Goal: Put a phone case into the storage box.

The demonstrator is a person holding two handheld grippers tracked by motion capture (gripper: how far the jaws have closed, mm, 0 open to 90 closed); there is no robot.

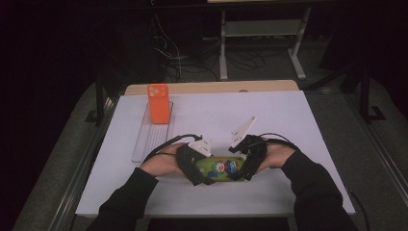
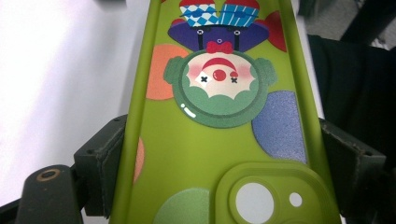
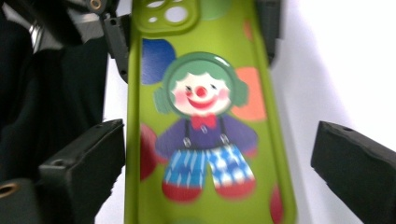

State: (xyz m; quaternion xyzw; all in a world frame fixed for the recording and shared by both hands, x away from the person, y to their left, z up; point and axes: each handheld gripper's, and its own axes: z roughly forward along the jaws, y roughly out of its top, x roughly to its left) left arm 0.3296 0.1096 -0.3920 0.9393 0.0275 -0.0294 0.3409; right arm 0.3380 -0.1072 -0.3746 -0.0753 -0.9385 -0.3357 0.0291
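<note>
High view: overhead light is hitting the white table (image 1: 269, 120) hard, and the room around it is going near black. My left gripper view is staying sharp, with a small glare streak on the green phone case (image 2: 210, 149). My right gripper view is blurring all over, and its table background is blowing out white.

1. My bench (image 1: 288, 125) has a white top, with a strip of pale wood showing along its far edge.
2. At far left I see a clear ribbed tray (image 1: 153, 139) lying flat on it, lengthwise.
3. An orange phone (image 1: 158, 103) stands at the tray's far end.
4. Near my edge, a green clown-print phone case (image 1: 222, 168) lies flat, printed side up.
</note>
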